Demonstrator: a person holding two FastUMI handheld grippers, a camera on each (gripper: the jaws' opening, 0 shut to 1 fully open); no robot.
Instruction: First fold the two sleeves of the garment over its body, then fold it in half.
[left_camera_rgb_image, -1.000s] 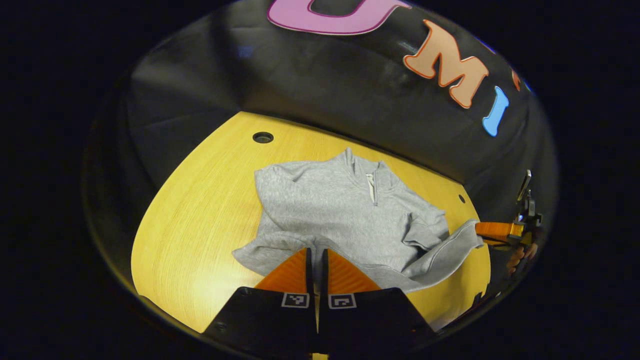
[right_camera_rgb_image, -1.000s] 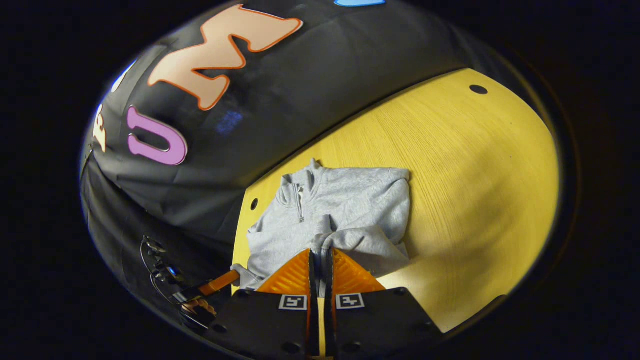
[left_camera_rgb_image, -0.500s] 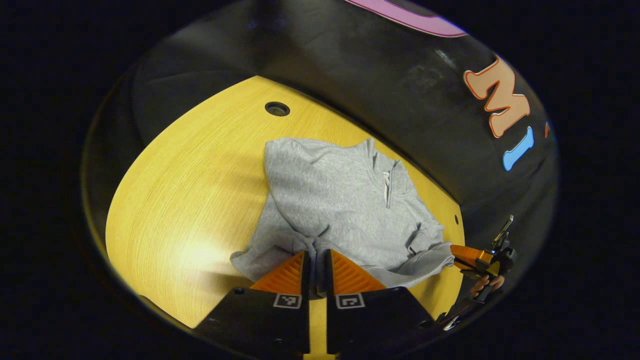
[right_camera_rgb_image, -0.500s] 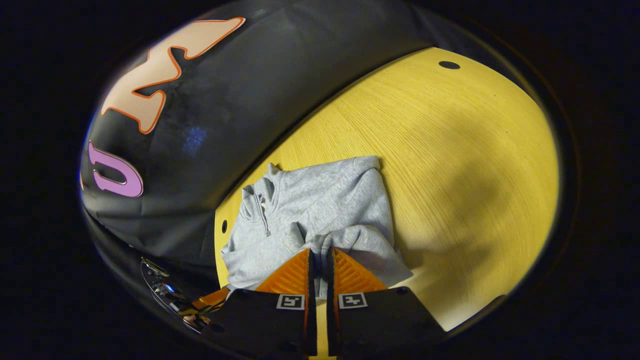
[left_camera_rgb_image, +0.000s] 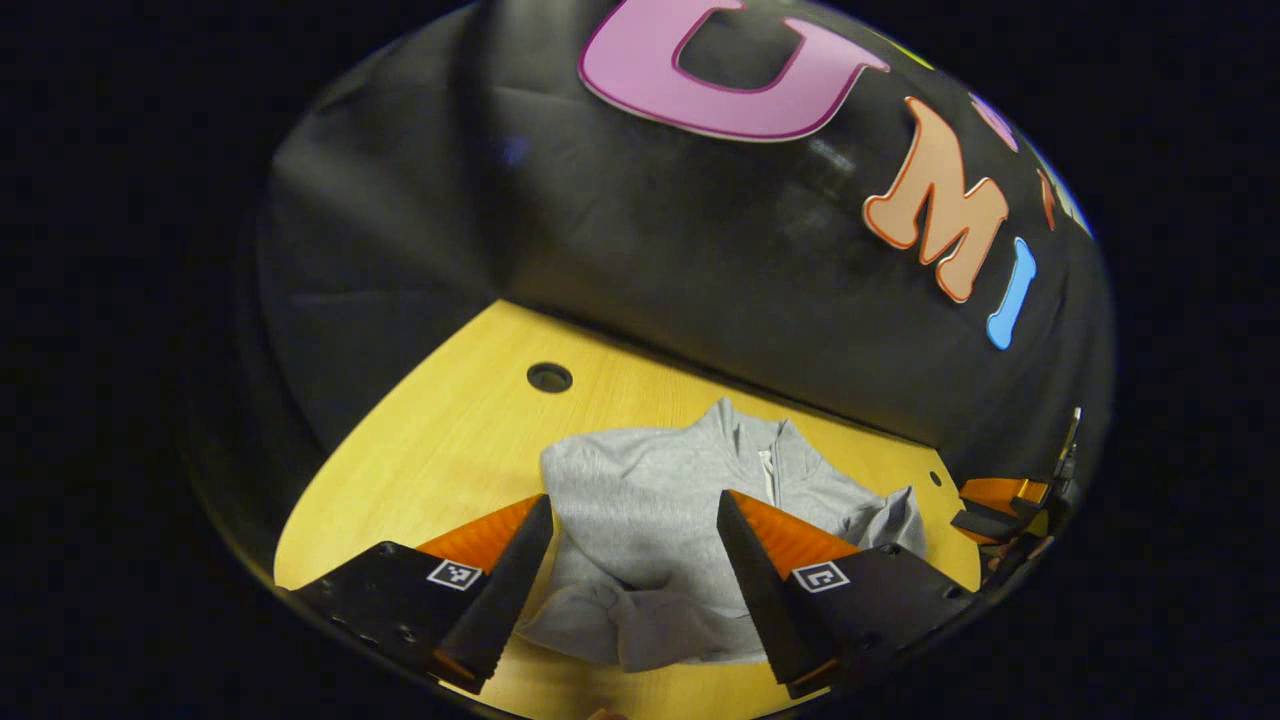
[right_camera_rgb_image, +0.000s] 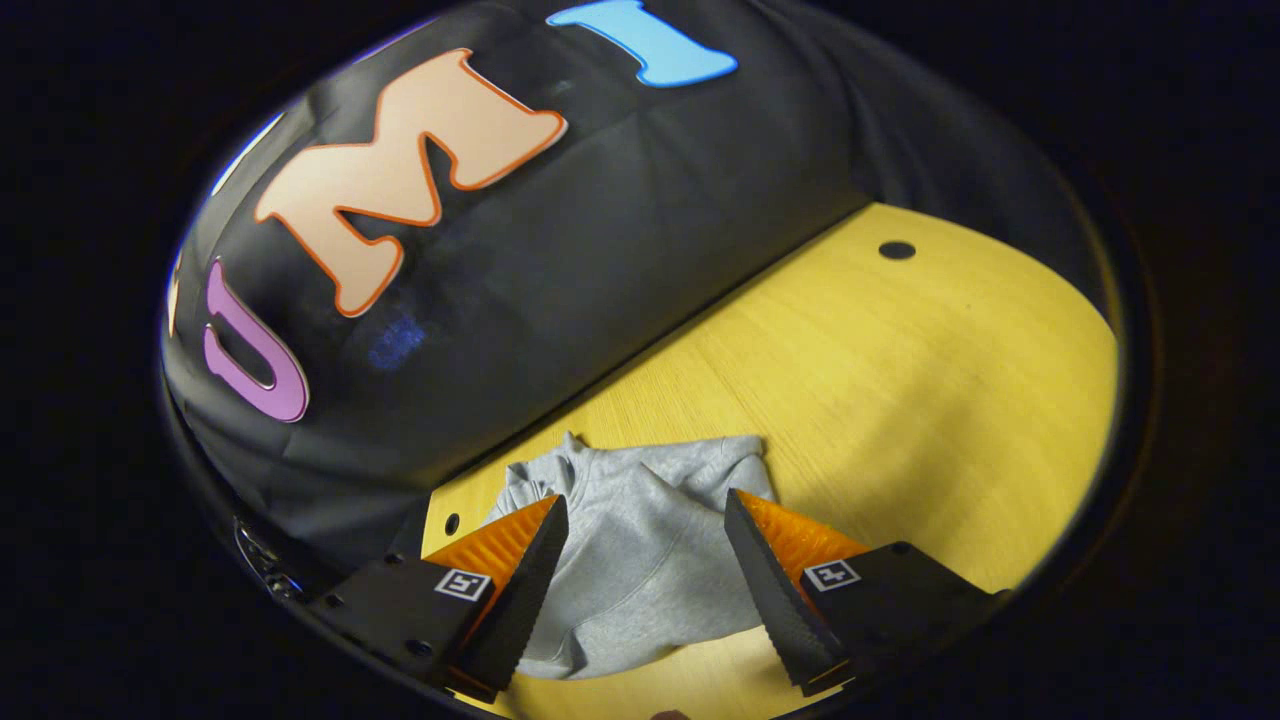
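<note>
Holding both grippers spread apart, left gripper (left_camera_rgb_image: 632, 515) and right gripper (right_camera_rgb_image: 646, 515), I see the grey zip-collar sweatshirt (left_camera_rgb_image: 660, 510) lying on the yellow wooden table (right_camera_rgb_image: 900, 400), gripped by neither.

Your left gripper (left_camera_rgb_image: 634, 510) ends in two wedge-shaped fingers (left_camera_rgb_image: 505, 585), ribbed on their outer faces and toothed along the inner edges. Each sits on a black block carrying a small square black-and-white marker (left_camera_rgb_image: 454, 574). Your right gripper (right_camera_rgb_image: 645, 510) has the same build, screws (right_camera_rgb_image: 405, 647) dotting its black block.
</note>
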